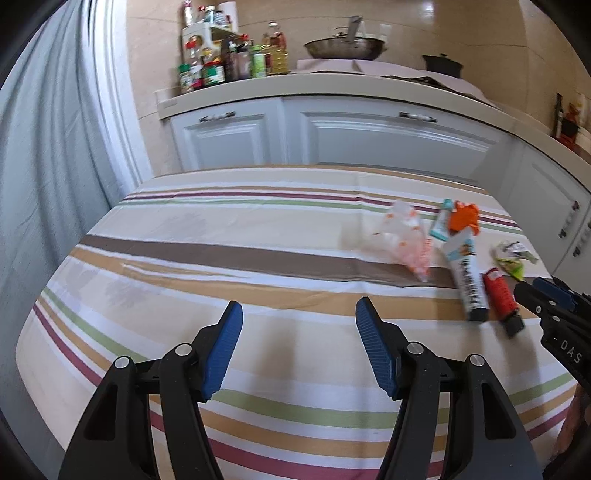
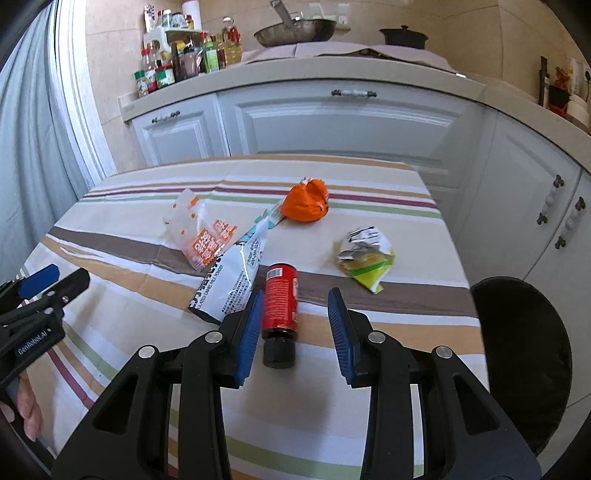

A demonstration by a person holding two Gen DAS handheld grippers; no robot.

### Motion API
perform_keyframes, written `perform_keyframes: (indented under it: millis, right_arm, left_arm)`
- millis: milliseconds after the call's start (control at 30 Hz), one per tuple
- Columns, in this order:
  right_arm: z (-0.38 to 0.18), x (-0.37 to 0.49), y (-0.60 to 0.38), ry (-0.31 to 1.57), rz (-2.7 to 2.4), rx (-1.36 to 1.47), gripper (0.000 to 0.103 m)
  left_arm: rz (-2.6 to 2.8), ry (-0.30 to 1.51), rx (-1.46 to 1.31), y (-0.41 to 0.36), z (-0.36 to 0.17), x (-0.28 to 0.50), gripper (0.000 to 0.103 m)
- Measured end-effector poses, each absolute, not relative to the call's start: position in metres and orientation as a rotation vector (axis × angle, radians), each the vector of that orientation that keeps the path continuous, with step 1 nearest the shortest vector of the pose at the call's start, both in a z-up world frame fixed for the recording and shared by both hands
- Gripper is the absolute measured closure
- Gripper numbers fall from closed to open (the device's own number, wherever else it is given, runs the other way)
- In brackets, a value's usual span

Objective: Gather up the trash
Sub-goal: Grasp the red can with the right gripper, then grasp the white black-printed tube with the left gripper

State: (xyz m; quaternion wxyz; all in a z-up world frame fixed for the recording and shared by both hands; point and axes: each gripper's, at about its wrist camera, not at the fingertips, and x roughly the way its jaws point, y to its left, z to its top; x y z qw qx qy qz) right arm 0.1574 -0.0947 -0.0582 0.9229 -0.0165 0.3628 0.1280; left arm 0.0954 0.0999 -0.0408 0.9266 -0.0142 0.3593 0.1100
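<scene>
The right gripper [image 2: 295, 325] hung above the striped tablecloth [image 2: 369, 332] with its blue pads parted and pressing on nothing; a small red bottle [image 2: 281, 301] with a black cap lay on the cloth between them, close against the left pad and apart from the right one, its cap end pointing toward six o'clock. At about ten o'clock from the bottle, touching or nearly touching it, lay a white-and-black printed pouch [image 2: 231, 286], and beyond that, at eleven o'clock, a clear wrapper with orange print [image 2: 201, 232]. A crumpled orange wrapper [image 2: 306, 202] sat at twelve o'clock, well apart from the bottle, with a slim teal-and-white packet [image 2: 263, 225] running from it down to the pouch. A crushed yellow-green and white wrapper [image 2: 365, 258] lay at two o'clock. A dark round seat [image 2: 524, 362] stood off the table's edge at three o'clock. The left gripper [image 1: 299, 347] hovered over bare cloth at nine o'clock from the right one, its pads spread wide and empty; in its own view the trash lay at two o'clock. A hand [image 2: 26, 410] showed under it. Beyond the table stood white cabinets [image 2: 332, 122], with sauce bottles [image 2: 177, 62], a wok [image 2: 295, 31] and a dark pot [image 2: 403, 37] on the counter.
</scene>
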Motion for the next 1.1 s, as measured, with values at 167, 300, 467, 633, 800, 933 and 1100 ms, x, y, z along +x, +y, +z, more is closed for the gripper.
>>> perform_keyframes:
  millis: [167,300,467,633,800,933,1100]
  right_arm:
    - [-0.064,0.167,-0.087,0.784,0.252,-0.047,0.068]
    - [-0.070,0.173,-0.084,0.826,0.244,-0.062,0.068]
    - [-0.075,0.176,-0.082,0.861,0.255,-0.073,0.080]
    - [-0.068,0.168,-0.086,0.818,0.253,-0.077,0.080]
    - [-0.053,0.157,-0.101,0.753,0.226,-0.078,0.080]
    - [-0.044,0.152,-0.123,0.720,0.189,-0.053,0.080]
    - [-0.040,0.150,-0.154,0.704,0.133,-0.025,0.080]
  left_arm:
    - [0.247,0.743,-0.048,0.114,-0.044,0.096,0.040]
    - [0.246,0.752,-0.057,0.118,-0.047,0.097,0.040]
    - [0.230,0.755,-0.063,0.115,-0.048,0.098,0.040]
    - [0.193,0.751,-0.057,0.100,-0.046,0.100,0.039]
    - [0.130,0.743,-0.051,0.077,-0.041,0.103,0.039]
    - [0.074,0.733,-0.032,0.051,-0.038,0.108,0.038]
    - [0.023,0.727,-0.026,0.027,-0.034,0.115,0.037]
